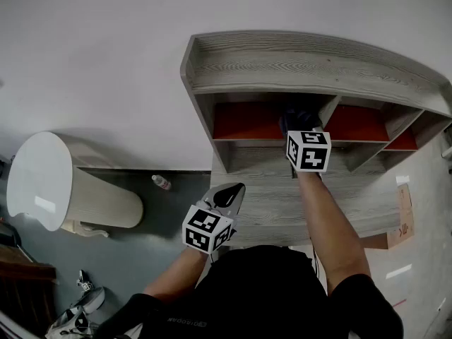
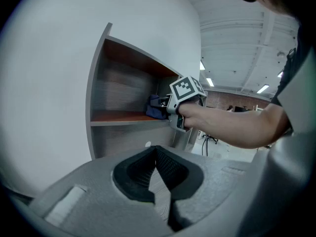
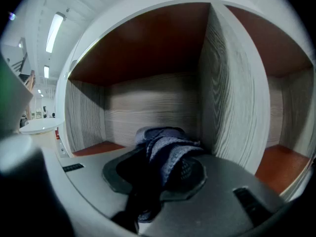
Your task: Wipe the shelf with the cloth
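The grey wood-grain shelf unit (image 1: 311,66) has reddish-brown compartment floors (image 1: 247,122). My right gripper (image 1: 302,129) reaches into the left compartment, close beside the upright divider (image 3: 232,93), and is shut on a dark blue cloth (image 3: 165,147). The cloth bunches between its jaws against the compartment floor (image 3: 94,148). In the left gripper view the cloth (image 2: 157,107) shows ahead of the right gripper's marker cube (image 2: 186,89). My left gripper (image 1: 227,191) hangs below and left of the shelf's lower ledge; its jaws meet with nothing between them (image 2: 157,158).
A white rounded table (image 1: 42,182) stands at the left, and a small bottle (image 1: 162,182) lies on the grey floor near it. A cardboard box (image 1: 404,214) sits at the right of the shelf. More compartments (image 1: 357,122) open to the right of the divider.
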### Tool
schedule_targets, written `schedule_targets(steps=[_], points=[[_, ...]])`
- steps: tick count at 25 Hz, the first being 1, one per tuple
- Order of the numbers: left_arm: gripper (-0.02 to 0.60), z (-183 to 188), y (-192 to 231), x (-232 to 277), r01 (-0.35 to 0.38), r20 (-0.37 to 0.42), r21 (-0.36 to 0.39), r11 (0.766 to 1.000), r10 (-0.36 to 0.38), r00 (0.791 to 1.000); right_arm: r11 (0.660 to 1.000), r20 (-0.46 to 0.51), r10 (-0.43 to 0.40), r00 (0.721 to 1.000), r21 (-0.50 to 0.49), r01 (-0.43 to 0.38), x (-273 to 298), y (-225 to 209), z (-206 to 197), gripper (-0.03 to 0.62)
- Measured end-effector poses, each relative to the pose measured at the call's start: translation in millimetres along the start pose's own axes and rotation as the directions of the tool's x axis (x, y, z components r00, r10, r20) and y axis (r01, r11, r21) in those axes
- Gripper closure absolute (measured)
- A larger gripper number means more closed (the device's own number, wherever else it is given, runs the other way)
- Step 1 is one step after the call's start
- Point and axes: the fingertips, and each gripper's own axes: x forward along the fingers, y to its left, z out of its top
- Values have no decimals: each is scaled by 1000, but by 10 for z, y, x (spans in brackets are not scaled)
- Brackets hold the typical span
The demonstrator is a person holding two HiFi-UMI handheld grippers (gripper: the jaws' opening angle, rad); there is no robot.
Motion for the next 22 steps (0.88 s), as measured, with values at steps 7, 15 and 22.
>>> schedule_targets(steps=[7,15,22], points=[[574,6,42,-23,-7,2,-3,1000,7,1000,1000,21,-4,1000,25,3,-28,-17,106,496],[574,17,23,-28,2,5,4,1000,-2,1000,1000,86,-6,996,16,5,-125,-12,489,496],[574,28,23,-40,1,7,6,1000,-1,1000,1000,130,-4,991,1,4,-213,-3,781,496]])
